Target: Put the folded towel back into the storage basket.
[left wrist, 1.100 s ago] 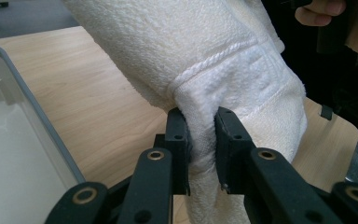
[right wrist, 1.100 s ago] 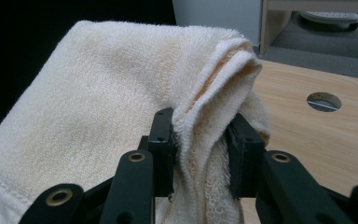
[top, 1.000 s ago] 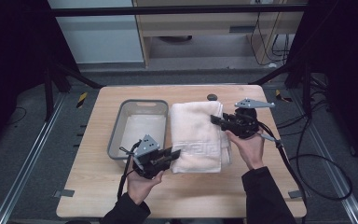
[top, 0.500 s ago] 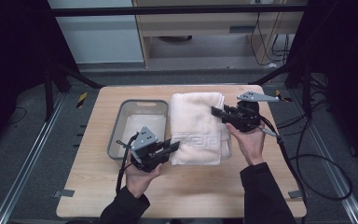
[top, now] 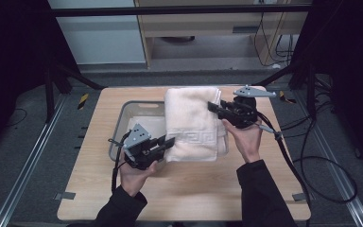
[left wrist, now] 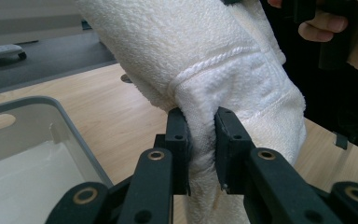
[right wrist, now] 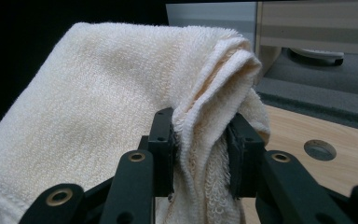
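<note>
Count of items at the table:

- Tables: one, wooden.
- Towels: one, cream, folded, with a key-pattern band.
- Trays: one, grey plastic, with a white lining inside.
- Handheld grippers: two, the left gripper and the right gripper.
- Black jaws: four in all, two per gripper.
- Grey three-cornered plates: two, one atop each gripper.
- Hands: two, one to each gripper.
- Round holes in the tabletop: one, seen in the right gripper view.
- Yellow-and-black markers on the floor: two, one either side of the table; the left one.
</note>
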Demonstrator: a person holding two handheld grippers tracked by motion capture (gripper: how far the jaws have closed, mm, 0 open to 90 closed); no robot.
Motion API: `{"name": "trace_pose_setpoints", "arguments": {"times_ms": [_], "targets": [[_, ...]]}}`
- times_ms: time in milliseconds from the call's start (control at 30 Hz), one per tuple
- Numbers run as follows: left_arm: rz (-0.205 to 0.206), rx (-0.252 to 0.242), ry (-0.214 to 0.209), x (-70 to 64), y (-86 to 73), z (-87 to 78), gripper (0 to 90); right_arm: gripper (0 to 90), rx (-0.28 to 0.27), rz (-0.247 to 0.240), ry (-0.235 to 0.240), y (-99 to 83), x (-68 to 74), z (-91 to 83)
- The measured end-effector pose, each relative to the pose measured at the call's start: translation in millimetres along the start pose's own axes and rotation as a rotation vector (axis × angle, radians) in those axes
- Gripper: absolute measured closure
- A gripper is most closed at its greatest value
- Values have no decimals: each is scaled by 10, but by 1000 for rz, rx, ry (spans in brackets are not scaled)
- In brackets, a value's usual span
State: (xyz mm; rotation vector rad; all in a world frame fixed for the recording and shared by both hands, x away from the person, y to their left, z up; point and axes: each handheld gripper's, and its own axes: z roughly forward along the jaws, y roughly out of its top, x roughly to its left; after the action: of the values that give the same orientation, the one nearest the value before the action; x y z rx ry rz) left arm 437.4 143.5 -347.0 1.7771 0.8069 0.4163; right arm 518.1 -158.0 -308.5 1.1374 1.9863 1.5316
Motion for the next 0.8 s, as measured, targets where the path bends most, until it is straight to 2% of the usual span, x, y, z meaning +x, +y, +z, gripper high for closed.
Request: {"name": "trace_pose_setpoints", "arguments": {"times_ms": [800], "targets": [[-20,-57,43,226,42,-276,766,671,-29,-27,16,197,256,224]]}}
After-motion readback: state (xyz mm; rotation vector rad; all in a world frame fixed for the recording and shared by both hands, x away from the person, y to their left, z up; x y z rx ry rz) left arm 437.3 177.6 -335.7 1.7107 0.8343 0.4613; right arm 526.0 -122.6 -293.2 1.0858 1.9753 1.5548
